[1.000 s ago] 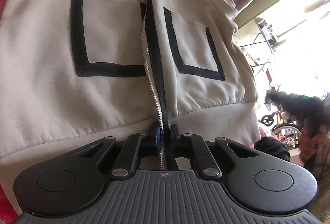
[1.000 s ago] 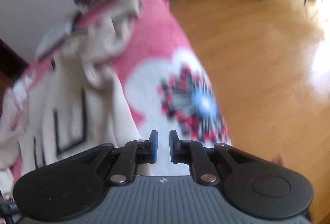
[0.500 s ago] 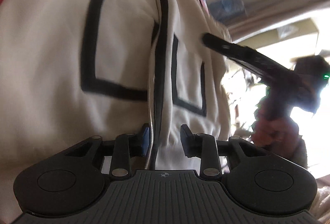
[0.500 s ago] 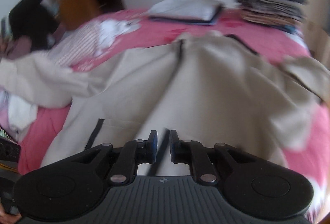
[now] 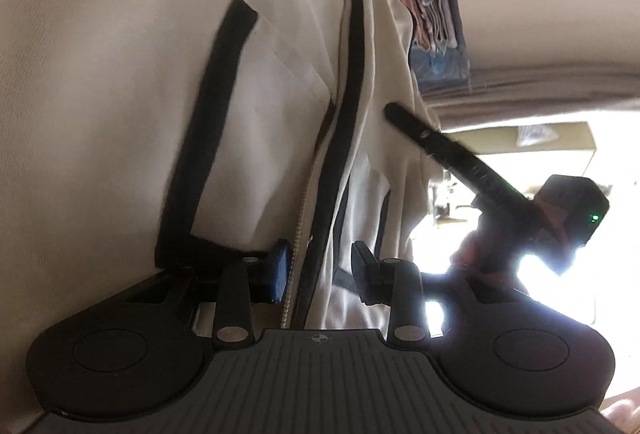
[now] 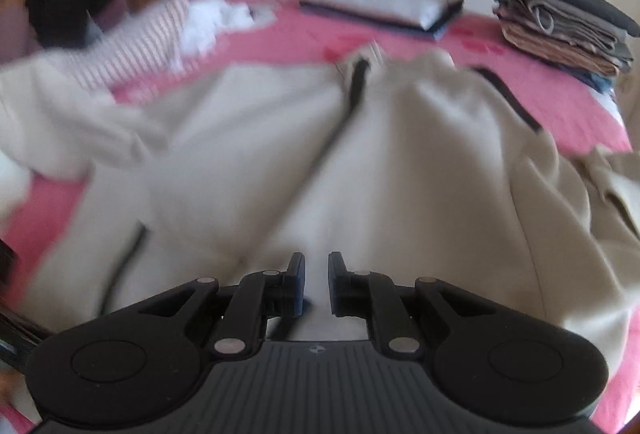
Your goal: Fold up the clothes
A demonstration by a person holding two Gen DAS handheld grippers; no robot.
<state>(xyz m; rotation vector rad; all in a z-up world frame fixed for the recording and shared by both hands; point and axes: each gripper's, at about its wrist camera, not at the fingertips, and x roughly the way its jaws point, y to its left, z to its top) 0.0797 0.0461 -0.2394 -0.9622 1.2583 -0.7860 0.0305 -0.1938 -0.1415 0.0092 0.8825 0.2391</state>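
Note:
A cream zip jacket (image 5: 120, 94) with black pocket trim (image 5: 200, 162) lies spread on a pink bedspread (image 6: 540, 86). My left gripper (image 5: 320, 272) is at its bottom hem, open. The zipper (image 5: 298, 246) and black placket run between its fingers without being pinched. My right gripper (image 6: 316, 282) hovers over the jacket (image 6: 400, 174) near its hem, jaws a narrow gap apart with nothing between them. In the left wrist view, the right gripper's fingers (image 5: 440, 150) reach to the jacket's far front panel, held by a hand.
A tall stack of folded clothes (image 6: 560, 30) and a flat folded pile (image 6: 380, 2) sit at the bed's far side by the wall. A striped cloth (image 6: 132, 38) and white items lie at the left. The jacket's sleeves trail off both sides.
My left jaws have let go of the zipper hem and opened, and the view has rolled. My right gripper has swung from the bed's edge and floor to over the jacket.

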